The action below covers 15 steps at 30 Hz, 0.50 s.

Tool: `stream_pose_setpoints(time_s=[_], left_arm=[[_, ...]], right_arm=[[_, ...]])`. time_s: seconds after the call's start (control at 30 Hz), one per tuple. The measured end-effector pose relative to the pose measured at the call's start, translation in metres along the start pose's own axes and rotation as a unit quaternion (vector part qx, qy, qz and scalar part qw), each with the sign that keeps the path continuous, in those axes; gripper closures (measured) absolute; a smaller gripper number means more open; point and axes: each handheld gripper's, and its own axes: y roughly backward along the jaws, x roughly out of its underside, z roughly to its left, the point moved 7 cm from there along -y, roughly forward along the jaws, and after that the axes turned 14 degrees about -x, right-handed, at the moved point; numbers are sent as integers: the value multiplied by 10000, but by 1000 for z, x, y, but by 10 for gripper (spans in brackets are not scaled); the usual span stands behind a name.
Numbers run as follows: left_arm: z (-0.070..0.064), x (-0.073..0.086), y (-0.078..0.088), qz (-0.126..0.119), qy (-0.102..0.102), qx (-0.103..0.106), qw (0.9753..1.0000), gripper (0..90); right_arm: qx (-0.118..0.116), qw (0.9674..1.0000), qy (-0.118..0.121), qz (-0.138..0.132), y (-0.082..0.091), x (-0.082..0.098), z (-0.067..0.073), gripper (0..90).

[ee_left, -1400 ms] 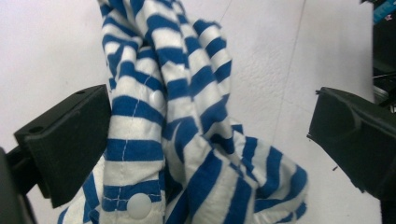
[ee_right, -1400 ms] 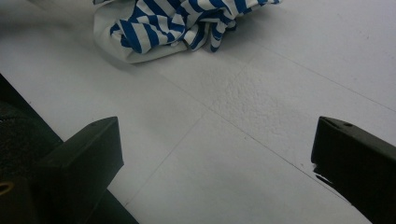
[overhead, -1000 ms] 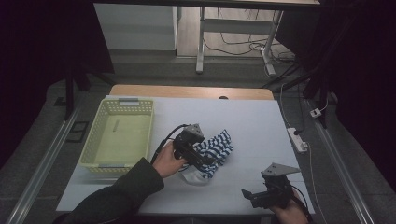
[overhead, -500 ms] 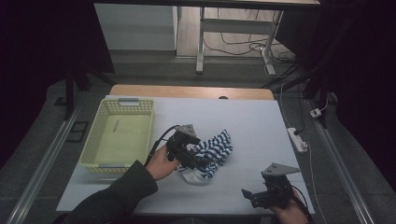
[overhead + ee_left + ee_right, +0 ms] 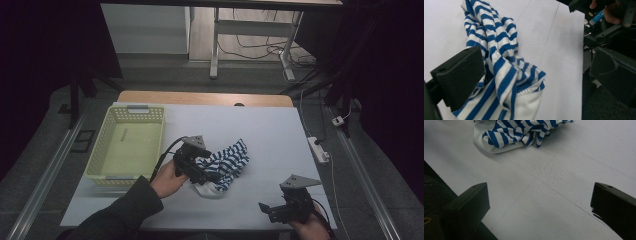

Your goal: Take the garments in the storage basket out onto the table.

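A blue-and-white striped cloth lies crumpled near the middle of the white table. My left gripper is low over the cloth's left end, jaws wide open. In the left gripper view the cloth bunches between the jaws of the left gripper, and the left jaw touches it. My right gripper rests open near the table's front right edge, apart from the cloth. In the right gripper view the right gripper has bare table between its jaws and the cloth lies farther off.
A pale yellow mesh basket stands at the left of the table, close to my left hand. A white power strip lies at the table's right edge. Bare tabletop stretches behind and to the right of the cloth.
My left gripper has shifted slightly left and toward the front edge over the cloth. The right gripper has stayed put.
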Motion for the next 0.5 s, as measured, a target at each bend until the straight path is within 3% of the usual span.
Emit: stream_pose_setpoints(time_s=[0.2, 0.5], left_arm=[[-3, 8, 11, 125, -107, -171, 9997, 0], [-5, 13, 30, -40, 24, -312, 9995, 0]], right_arm=[[8, 10000, 20, 14, 0, 0, 0, 16], [13, 10000, 44, 30, 0, 0, 0, 15]])
